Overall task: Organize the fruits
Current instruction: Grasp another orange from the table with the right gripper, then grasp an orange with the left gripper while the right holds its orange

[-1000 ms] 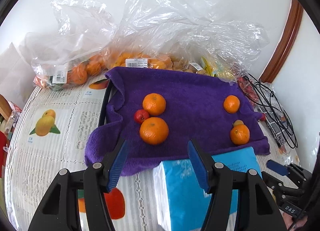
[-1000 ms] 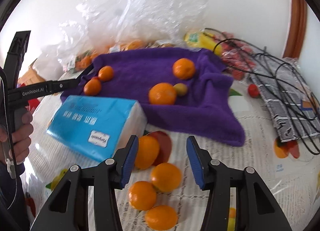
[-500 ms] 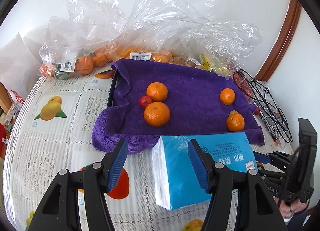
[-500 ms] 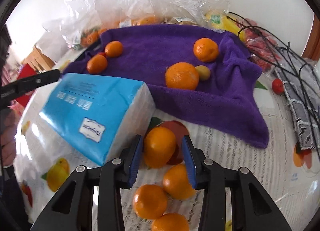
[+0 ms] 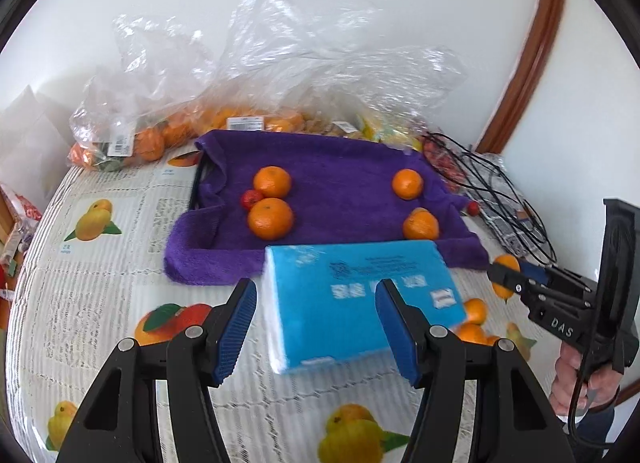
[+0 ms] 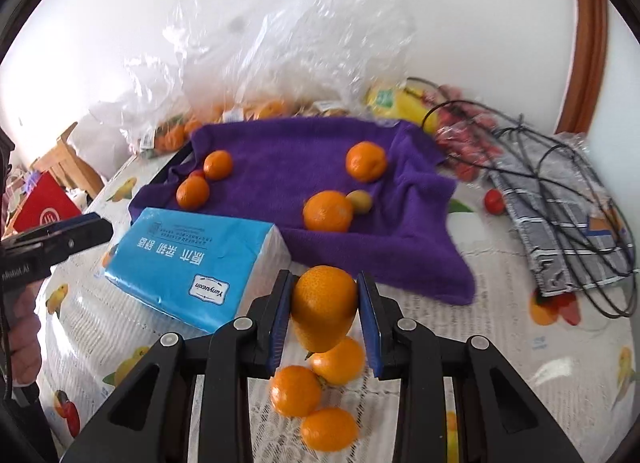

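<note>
My right gripper [image 6: 324, 315] is shut on an orange [image 6: 323, 307] and holds it above three more oranges [image 6: 296, 391] on the tablecloth. In the left wrist view it [image 5: 516, 279] holds that orange [image 5: 505, 263] at the right. A purple towel [image 6: 400, 239] lies behind, with several oranges [image 6: 328, 210], a small yellow-green fruit [image 6: 361, 201] and a small red fruit [image 5: 251, 198] on it. My left gripper [image 5: 316, 327] is open and empty, in front of the blue tissue pack [image 5: 360, 303].
Clear plastic bags [image 5: 280, 75] of oranges lie against the back wall. A black wire rack [image 6: 560, 183] on a grey cloth and a small red fruit [image 6: 494, 201] lie to the right. A red box [image 6: 44, 211] stands at the left edge.
My right gripper has closed on the orange by the tissue pack and lifted it off the tablecloth. My left gripper has pulled back from the towel, still open.
</note>
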Motion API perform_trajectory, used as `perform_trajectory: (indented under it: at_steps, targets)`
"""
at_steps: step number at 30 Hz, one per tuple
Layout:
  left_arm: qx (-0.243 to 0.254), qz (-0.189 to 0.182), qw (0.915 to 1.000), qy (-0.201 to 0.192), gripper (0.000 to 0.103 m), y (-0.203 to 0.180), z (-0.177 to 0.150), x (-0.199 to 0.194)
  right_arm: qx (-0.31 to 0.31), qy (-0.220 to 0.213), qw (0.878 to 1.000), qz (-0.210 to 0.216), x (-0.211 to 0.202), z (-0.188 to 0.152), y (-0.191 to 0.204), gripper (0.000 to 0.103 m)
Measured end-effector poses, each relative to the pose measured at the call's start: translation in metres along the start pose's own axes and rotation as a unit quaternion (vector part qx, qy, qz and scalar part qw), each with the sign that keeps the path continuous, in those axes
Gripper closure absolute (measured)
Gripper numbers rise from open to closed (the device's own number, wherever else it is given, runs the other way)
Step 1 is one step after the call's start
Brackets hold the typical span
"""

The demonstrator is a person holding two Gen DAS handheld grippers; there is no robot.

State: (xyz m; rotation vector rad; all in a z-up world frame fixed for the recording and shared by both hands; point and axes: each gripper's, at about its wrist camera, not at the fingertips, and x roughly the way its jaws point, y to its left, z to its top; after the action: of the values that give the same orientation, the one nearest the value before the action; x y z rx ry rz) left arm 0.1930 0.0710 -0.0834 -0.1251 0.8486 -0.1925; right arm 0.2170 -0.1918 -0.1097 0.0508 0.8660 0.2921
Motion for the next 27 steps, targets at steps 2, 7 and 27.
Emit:
perform_trajectory:
  at_steps: [2, 7, 27]
  targets:
    - [0.009, -0.012, 0.9999, 0.003, 0.043, -0.011, -0.005, -0.001, 0.008, -0.004, 1.0, -0.008, -0.007, -0.005, -0.005, 0.07]
    - [0.042, -0.042, 0.9981, 0.017, 0.043, -0.051, -0.022, 0.002, 0.02, -0.009, 0.999, -0.039, -0.027, -0.031, -0.026, 0.07]
    - [0.085, -0.062, 0.9913, 0.08, 0.045, -0.138, -0.059, 0.056, 0.078, 0.01, 0.996, -0.049, -0.04, -0.094, -0.091, 0.071]
